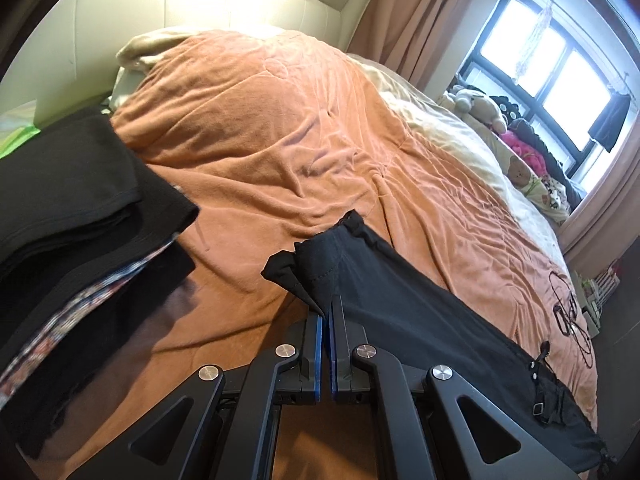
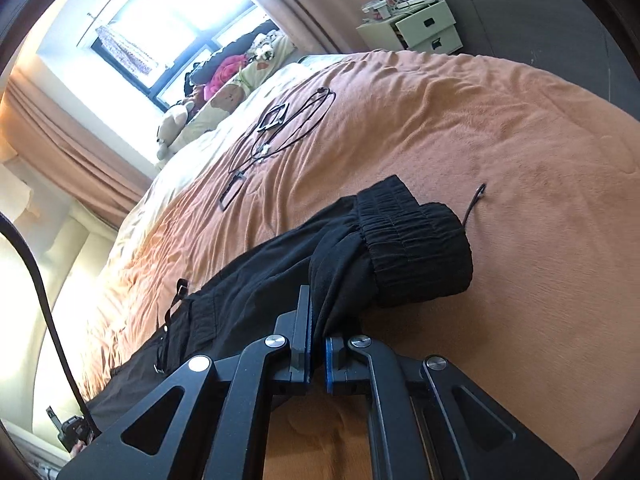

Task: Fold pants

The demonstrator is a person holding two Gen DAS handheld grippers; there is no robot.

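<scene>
Pants: the black pants [image 1: 420,320] lie stretched across the near part of the orange bedspread [image 1: 280,128], and you hold them at both ends.
Leg end: in the left wrist view the hem [image 1: 320,256] is bunched just beyond your fingertips, with the rest of the fabric running off to the right.
Waist end: in the right wrist view the gathered elastic waistband [image 2: 416,248] curls over just beyond your fingers, on the right of the garment; a thin cord end [image 2: 474,200] lies on the spread beside it.
Left gripper: your left gripper [image 1: 326,312] is clamped tight on a fold of the pants at the leg end, blue pads almost meeting.
Right gripper: your right gripper [image 2: 318,328] is pinched closed on the cloth just below the waistband.
Strap and buckle: a small strap with a buckle [image 1: 538,396] hangs on the pants partway along the leg.
Left of pants: a stack of folded dark clothes [image 1: 80,208] sits on the bed, apart from the pants.
Far side: black cords [image 2: 280,132] lie on the spread; stuffed toys [image 2: 228,84] line the window [image 2: 168,20].
Far right: a small drawer unit [image 2: 424,28] stands past the bed.
</scene>
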